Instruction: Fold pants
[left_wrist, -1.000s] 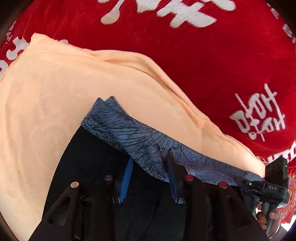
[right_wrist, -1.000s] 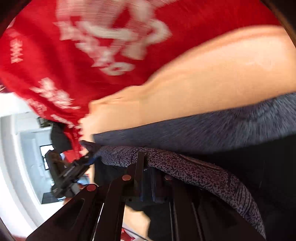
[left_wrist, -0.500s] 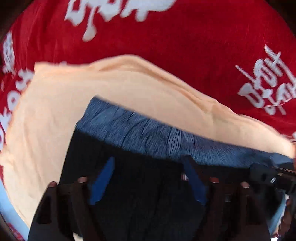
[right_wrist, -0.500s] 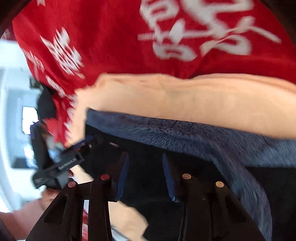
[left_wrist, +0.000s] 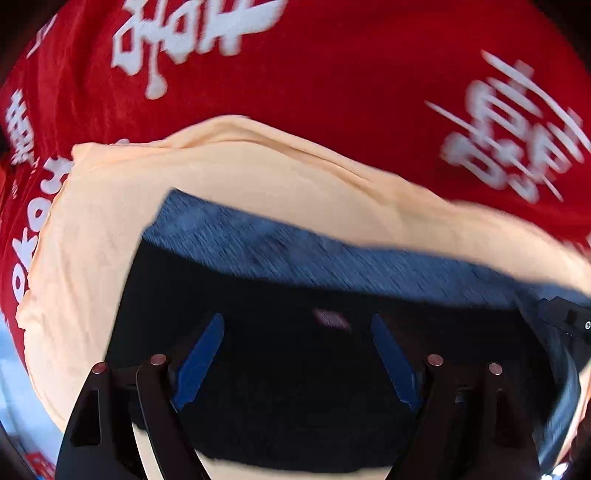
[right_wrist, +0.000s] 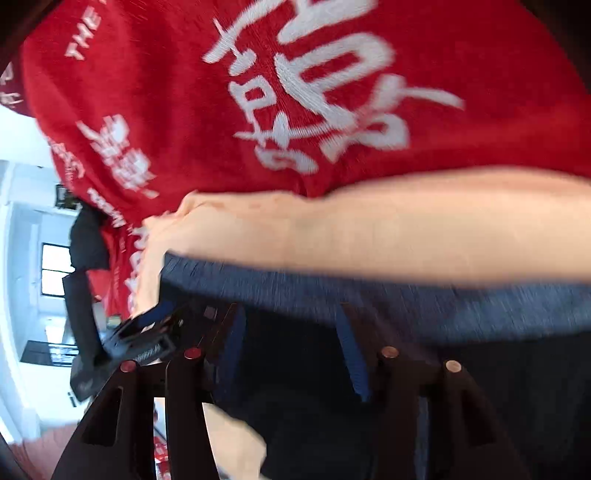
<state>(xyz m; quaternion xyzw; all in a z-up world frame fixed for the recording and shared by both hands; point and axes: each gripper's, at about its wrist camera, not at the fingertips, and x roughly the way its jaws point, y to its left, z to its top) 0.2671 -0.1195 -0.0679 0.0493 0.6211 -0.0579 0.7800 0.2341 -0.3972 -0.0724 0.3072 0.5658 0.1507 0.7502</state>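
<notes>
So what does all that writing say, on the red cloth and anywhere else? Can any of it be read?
"THE" - small white capitals on the red cloth, upper left of the right wrist view; the rest of that line is cut off.
Large white brush-style characters on the same cloth: too blurred to read.
White characters in the left wrist view: blurred, unreadable.
Small pale label on the dark pants: unreadable.

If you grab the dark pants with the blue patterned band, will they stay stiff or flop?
Probably flop: the dark pants with the blue patterned band lie flat, following the peach cloth underneath. Likely light too, being thin fabric. The soft peach cloth might bunch if they're pushed.
</notes>
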